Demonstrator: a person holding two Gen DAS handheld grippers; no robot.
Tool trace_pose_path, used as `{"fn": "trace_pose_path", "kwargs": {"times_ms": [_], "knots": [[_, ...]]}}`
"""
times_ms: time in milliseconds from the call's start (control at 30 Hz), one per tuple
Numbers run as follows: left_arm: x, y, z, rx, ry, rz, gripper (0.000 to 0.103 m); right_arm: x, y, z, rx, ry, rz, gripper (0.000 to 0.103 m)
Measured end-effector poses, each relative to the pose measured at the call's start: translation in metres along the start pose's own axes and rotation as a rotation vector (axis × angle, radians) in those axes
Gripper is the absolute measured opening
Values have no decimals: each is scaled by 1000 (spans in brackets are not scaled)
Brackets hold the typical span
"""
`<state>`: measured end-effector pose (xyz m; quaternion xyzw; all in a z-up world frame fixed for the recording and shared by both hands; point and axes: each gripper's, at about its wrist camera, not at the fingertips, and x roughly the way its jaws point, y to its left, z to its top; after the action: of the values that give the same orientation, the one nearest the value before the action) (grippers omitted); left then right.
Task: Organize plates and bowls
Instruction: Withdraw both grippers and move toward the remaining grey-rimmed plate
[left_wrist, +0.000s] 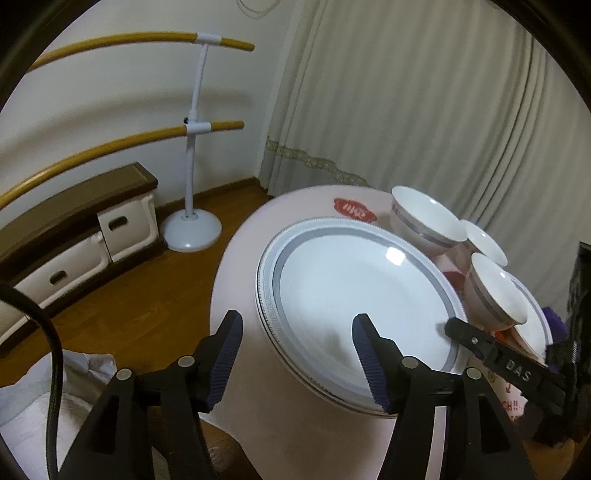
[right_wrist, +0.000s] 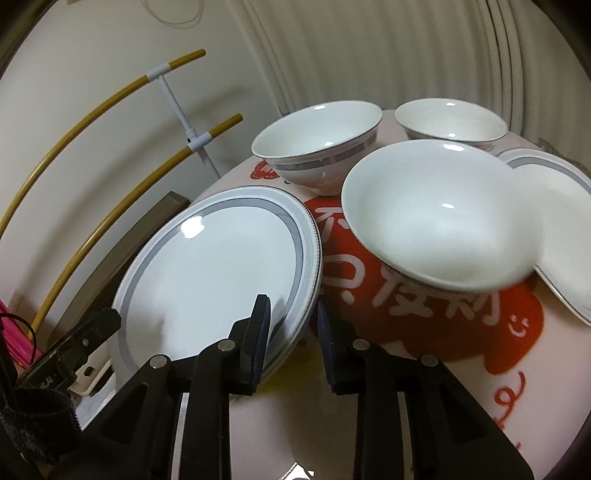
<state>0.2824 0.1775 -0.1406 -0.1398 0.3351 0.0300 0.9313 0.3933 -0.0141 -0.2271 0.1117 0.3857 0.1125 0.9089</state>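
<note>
A stack of large white plates with grey rims (left_wrist: 354, 288) lies on the round pink table (left_wrist: 295, 424); it also shows in the right wrist view (right_wrist: 214, 273). My left gripper (left_wrist: 297, 354) is open, its jaws straddling the stack's near left rim. My right gripper (right_wrist: 293, 332) has its jaws around the stack's right rim, its left finger (right_wrist: 260, 332) over the plate; the grip is unclear. Three white bowls (right_wrist: 317, 147) (right_wrist: 436, 214) (right_wrist: 450, 120) stand beyond. Another plate (right_wrist: 554, 206) lies far right.
The table cover has red print (right_wrist: 406, 302). A white floor stand with yellow bars (left_wrist: 192, 221) and a low drawer cabinet (left_wrist: 74, 240) stand left on the wooden floor. Curtains (left_wrist: 424, 110) hang behind the table. White cloth (left_wrist: 29, 406) lies lower left.
</note>
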Motion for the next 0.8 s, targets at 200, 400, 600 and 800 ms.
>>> {"fn": "trace_pose_path", "kwargs": {"times_ms": [200,400,600,800], "knots": [[-29,-19,-5,33,-67,0,63,-38,9,-6,-22,-55,25,41],[-63,-45,-18,81,-124,-39,67,-87,15,-17,-43,-137,42,56],[-103,-70,-36,127,-175,-90,84,-137,6,-28,-42,-219,47,74],[-135,-106,-56,196,-224,-147,94,-191,-26,-37,10,-322,-4,89]]}}
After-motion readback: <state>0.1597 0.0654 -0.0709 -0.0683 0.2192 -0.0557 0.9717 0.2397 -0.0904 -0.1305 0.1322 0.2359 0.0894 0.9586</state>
